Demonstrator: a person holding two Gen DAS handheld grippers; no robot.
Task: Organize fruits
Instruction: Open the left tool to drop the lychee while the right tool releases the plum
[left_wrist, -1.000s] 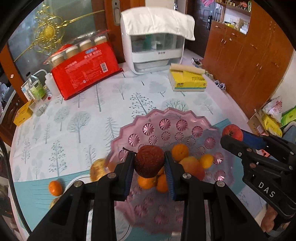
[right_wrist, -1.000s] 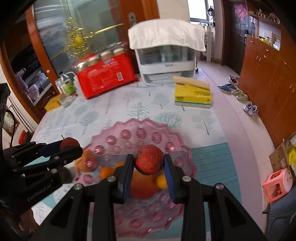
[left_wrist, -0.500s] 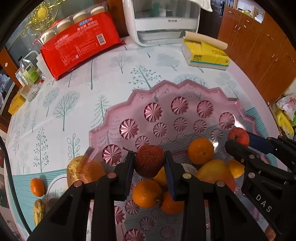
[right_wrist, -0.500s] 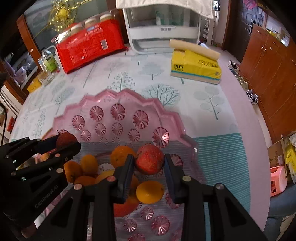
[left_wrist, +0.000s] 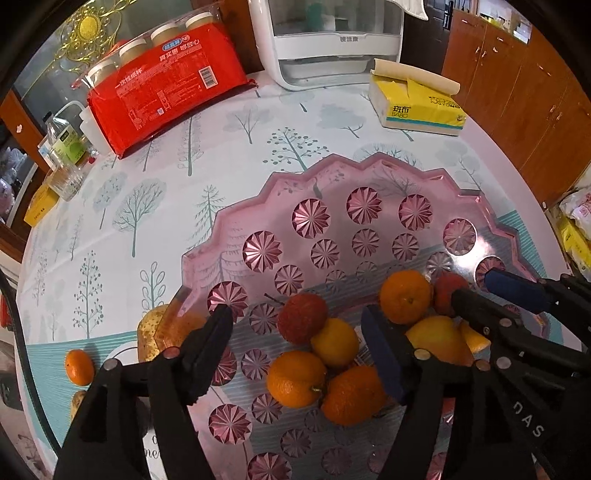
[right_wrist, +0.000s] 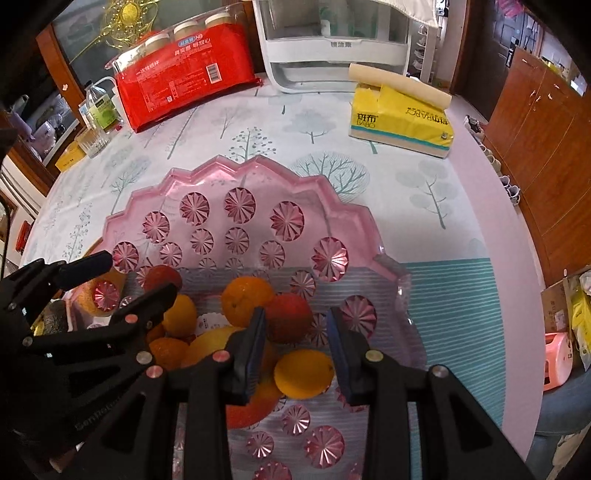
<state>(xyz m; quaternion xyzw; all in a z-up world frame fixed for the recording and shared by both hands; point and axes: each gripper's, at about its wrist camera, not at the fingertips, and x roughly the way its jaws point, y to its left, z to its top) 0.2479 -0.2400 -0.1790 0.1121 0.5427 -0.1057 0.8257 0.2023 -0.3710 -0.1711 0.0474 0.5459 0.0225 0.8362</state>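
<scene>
— Where do we stand with our left hand-held gripper (left_wrist: 295, 315)?
— Its jaws have just been opening and now stand spread wide. The bumpy red fruit (left_wrist: 302, 318) lies free between them, touching neither pad, inside the pink dish (left_wrist: 258, 210) and leaning on the yellow fruit (left_wrist: 334, 347) at the edge of the pile
— So what can we spoil from here?
— The fruit sits on a slope of round things. If we pull back crookedly, a finger can clip it or the orange (left_wrist: 295, 378) below it, and the heap can shift or roll across the dish
— And our right hand-held gripper (right_wrist: 295, 314)?
— Its jaws are drawn close on the other red fruit (right_wrist: 290, 321), which sits right at the tips of the pads, low over the pile. We judge that hold shallow: a small twist and the fruit may slip out sideways instead of settling
— Are the two tools too near each other?
— Yes, they are close beside one another over the same heap. If we spread the right one while the left is alongside, the fingers may knock together and scatter the oranges
— Anything outside the dish?
— A small orange (left_wrist: 78, 366) waits on the surface (left_wrist: 147, 184) near its edge, and a nudge to the light dish could send it off
</scene>
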